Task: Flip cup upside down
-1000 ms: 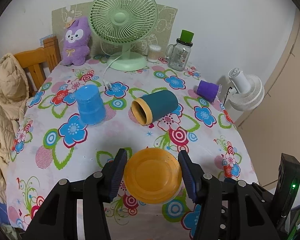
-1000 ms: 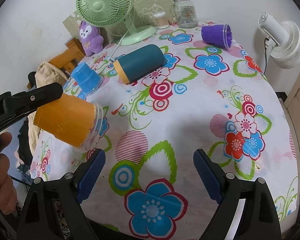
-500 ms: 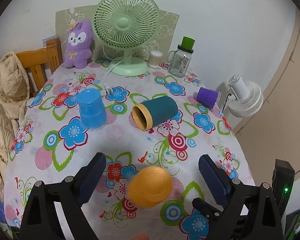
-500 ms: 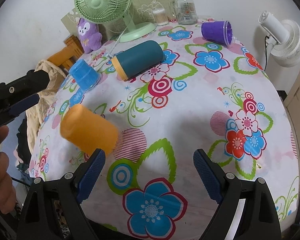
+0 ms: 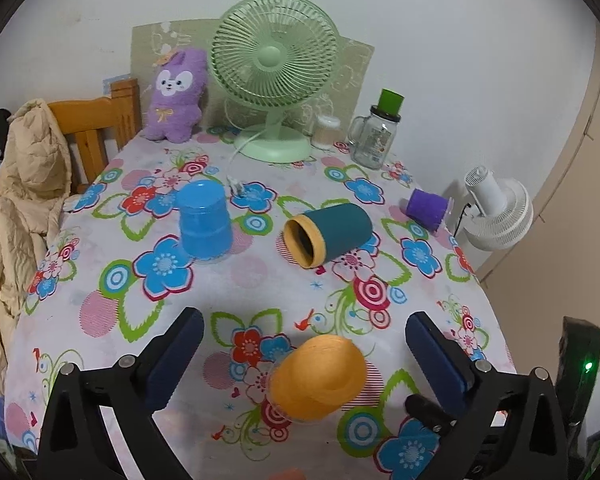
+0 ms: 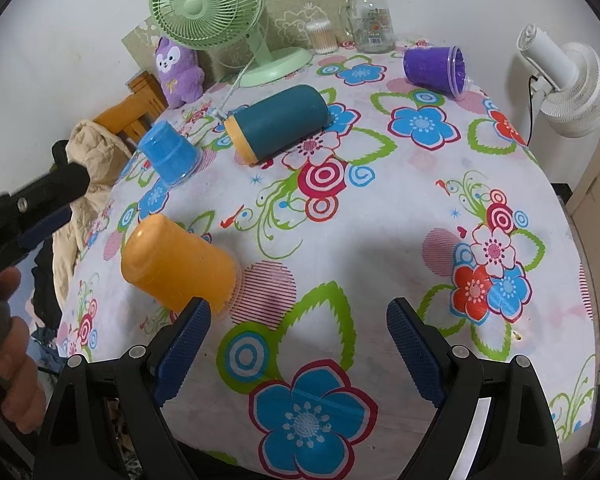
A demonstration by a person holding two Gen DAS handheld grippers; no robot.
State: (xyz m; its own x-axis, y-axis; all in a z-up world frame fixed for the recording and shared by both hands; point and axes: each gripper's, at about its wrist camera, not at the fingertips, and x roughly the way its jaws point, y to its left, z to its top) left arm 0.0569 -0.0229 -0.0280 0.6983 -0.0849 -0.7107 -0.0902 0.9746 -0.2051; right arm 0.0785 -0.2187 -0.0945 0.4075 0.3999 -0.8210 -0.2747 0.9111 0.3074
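Note:
An orange cup (image 5: 318,376) stands upside down on the flowered tablecloth near the front edge, its closed base up; it also shows in the right wrist view (image 6: 178,264). My left gripper (image 5: 302,356) is open and empty, raised above and behind the cup, its jaws wide on either side of it. My right gripper (image 6: 298,344) is open and empty, over the cloth just right of the cup. A blue cup (image 5: 204,220) stands upside down. A teal cup (image 5: 328,232) and a purple cup (image 5: 428,208) lie on their sides.
A green desk fan (image 5: 274,76), a purple plush toy (image 5: 176,96), a cotton swab jar (image 5: 326,132) and a glass jar with a green lid (image 5: 374,136) line the far edge. A wooden chair with a beige jacket (image 5: 24,192) stands left. A white fan (image 5: 500,216) stands right.
My left gripper opened, let go of the orange cup and drew back. The cup now rests upside down on the cloth. The right gripper has not moved.

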